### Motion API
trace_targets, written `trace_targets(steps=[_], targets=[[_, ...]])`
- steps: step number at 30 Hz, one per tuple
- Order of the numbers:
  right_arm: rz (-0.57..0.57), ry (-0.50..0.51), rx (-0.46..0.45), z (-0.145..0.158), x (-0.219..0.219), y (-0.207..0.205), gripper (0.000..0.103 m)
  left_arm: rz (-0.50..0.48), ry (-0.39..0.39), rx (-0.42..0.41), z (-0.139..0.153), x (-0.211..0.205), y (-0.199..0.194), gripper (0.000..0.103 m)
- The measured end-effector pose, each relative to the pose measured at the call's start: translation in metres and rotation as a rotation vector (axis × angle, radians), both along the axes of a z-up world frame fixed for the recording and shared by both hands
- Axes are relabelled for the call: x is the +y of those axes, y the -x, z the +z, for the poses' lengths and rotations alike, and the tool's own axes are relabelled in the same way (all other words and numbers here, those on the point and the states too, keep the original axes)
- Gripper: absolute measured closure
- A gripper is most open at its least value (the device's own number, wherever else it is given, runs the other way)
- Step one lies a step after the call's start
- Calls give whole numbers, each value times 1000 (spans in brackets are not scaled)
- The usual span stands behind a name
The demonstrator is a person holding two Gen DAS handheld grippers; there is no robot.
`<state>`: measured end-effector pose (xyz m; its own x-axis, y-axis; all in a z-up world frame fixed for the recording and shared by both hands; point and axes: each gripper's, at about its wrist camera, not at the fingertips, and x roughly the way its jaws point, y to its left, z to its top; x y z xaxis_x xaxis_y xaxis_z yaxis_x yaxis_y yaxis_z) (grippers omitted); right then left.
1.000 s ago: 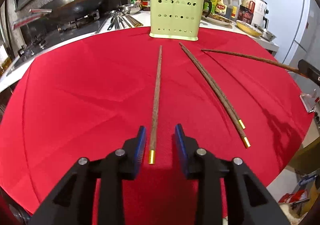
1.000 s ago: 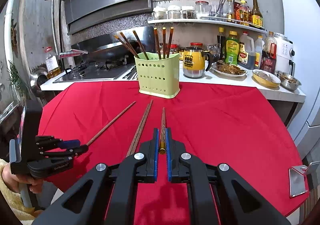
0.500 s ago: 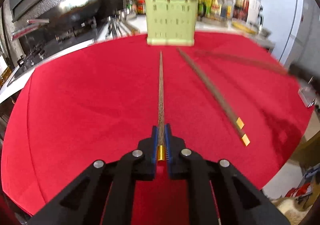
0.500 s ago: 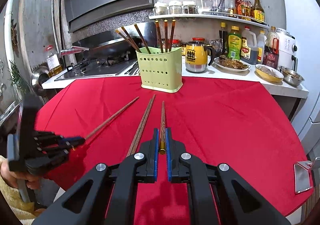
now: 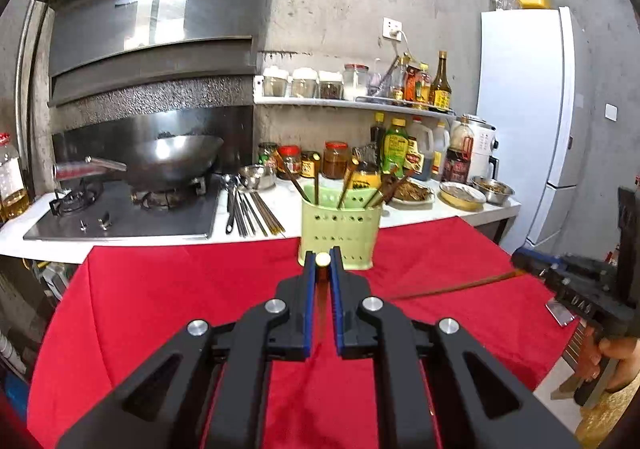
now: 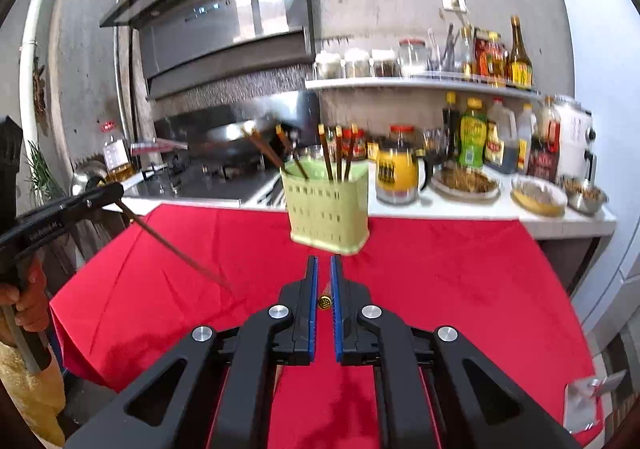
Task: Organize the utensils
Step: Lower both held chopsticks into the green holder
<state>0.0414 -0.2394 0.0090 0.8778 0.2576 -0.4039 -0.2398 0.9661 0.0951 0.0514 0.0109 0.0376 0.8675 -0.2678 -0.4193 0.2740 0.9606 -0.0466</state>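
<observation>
Both hand-held grippers are clamped on one chopstick each: the left gripper (image 5: 322,269) pinches a chopstick (image 5: 322,259) by its gold-capped end, shaft hanging down between the pads, and the right gripper (image 6: 324,273) pinches a second chopstick (image 6: 324,302) by its gold cap, its shaft, seen from the left wrist, reaching across the red tablecloth (image 5: 180,289). The green perforated chopstick holder (image 5: 339,233) stands straight ahead of each gripper at the far edge of the cloth, upright, mouth up. From these views the left gripper looks nearer to it. Each stick's long axis will probably need bringing vertical, tip down, over the mouth. Two chopsticks are held; about six already stand in the holder (image 6: 326,205).
</observation>
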Motion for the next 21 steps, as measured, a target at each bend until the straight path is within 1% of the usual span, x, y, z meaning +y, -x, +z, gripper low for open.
trace_targets(steps=[4,6,9,12,17,19,21], targets=[[0,11,-31,23,0,-7,97,9,8,12,-2,2,-11,96],[1,18,-47,36,1,-11,97,9,9,11,-3,3,-11,96],[3,31,-46,47,3,-22,97,2,10,10,-1,3,-14,96],[2,29,-40,51,4,-34,99,-7,5,10,-1,4,-18,96],[-51,89,-87,49,6,-42,99,-40,-14,5,2,-6,-26,96],[-53,83,-99,47,3,-45,99,-52,-22,1,1,-12,-32,96],[-31,45,-107,46,-3,-49,98,-62,-19,15,-2,-16,-37,96]])
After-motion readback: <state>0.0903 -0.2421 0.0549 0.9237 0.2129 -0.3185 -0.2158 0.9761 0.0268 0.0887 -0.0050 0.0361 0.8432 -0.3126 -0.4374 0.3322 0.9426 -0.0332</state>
